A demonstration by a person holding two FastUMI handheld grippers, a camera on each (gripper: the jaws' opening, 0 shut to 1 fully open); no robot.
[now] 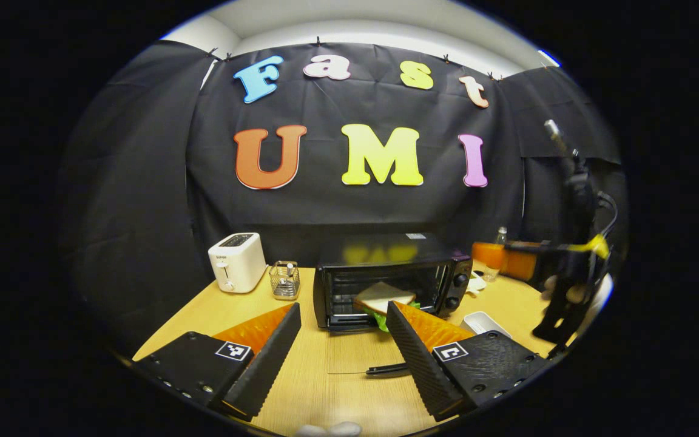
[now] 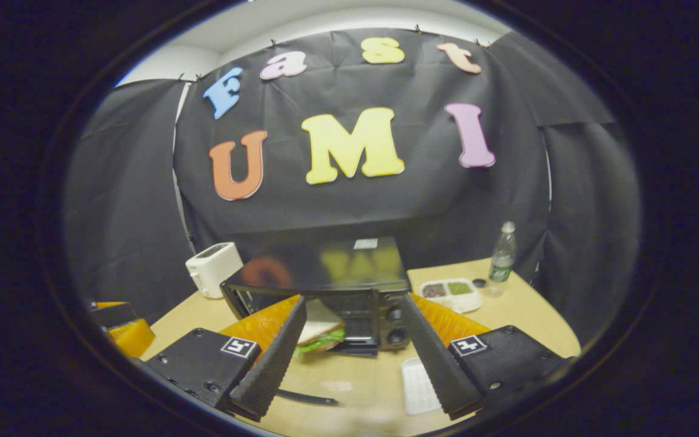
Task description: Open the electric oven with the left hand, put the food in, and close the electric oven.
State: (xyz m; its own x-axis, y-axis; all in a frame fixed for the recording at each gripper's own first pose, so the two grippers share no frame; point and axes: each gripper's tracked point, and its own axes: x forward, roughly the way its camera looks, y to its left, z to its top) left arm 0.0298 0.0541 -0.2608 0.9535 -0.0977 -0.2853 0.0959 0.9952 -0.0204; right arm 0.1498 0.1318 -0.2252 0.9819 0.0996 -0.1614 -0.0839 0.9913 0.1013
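Inside the booth, we held both hand-held grippers before the oven [image 1: 386, 279], which stood on the table [image 1: 325, 364] with its door [image 1: 355, 370] dropped flat toward us. The sandwich [image 1: 384, 297] sat inside the oven's mouth, lettuce showing at its lower edge. Our left hand-held gripper [image 1: 343, 340] hung spread wide over the table in front of the oven, gripping nothing, its right finger overlapping the sandwich's corner in the left gripper view. Our right hand-held gripper [image 2: 355, 346] was likewise spread wide and carried nothing; in the right gripper view the sandwich [image 2: 319, 334] showed just beside its left finger, and we could not tell whether they touched.

A toaster [image 1: 237, 262] stood left of the oven, with a clear holder [image 1: 284, 280] between the two. A white tray [image 2: 419, 376] lay on the table right of the door. Farther right, near the wall, stood a bottle [image 2: 501, 258] and a dish [image 2: 449, 291] with two compartments. From the left gripper view, the right hand-held gripper [image 1: 568, 285] appeared at the far right edge, above the table's corner.
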